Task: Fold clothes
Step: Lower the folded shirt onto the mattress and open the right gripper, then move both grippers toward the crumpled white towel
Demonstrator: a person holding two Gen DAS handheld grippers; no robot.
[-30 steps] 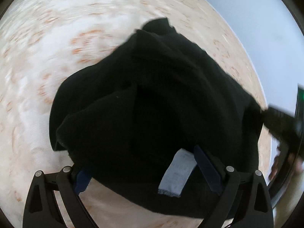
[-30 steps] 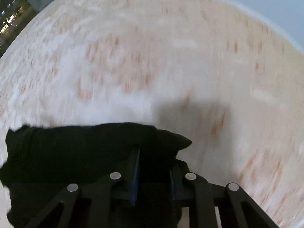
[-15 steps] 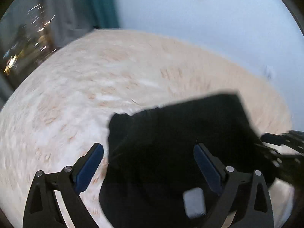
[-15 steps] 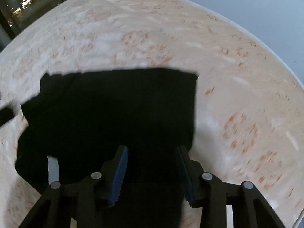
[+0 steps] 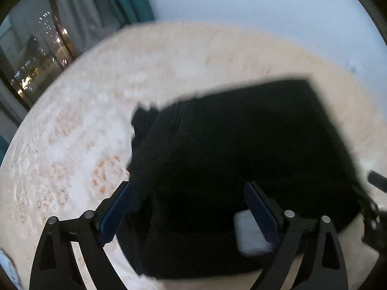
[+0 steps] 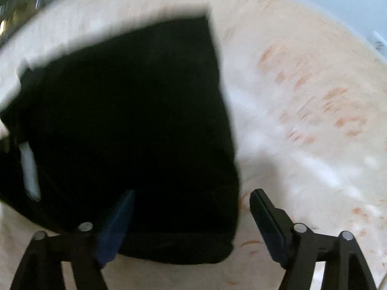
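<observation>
Black garment (image 5: 241,159), folds lost in blur

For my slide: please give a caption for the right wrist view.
Open right tool above folded black garment on patterned cloth.

Motion blur softens my black garment (image 5: 241,169), its folds unreadable in either wrist view. My right finger hides part of the white label (image 5: 246,234). At three o'clock, a dark object (image 5: 376,180) runs off the frame's edge, unidentifiable.
</observation>
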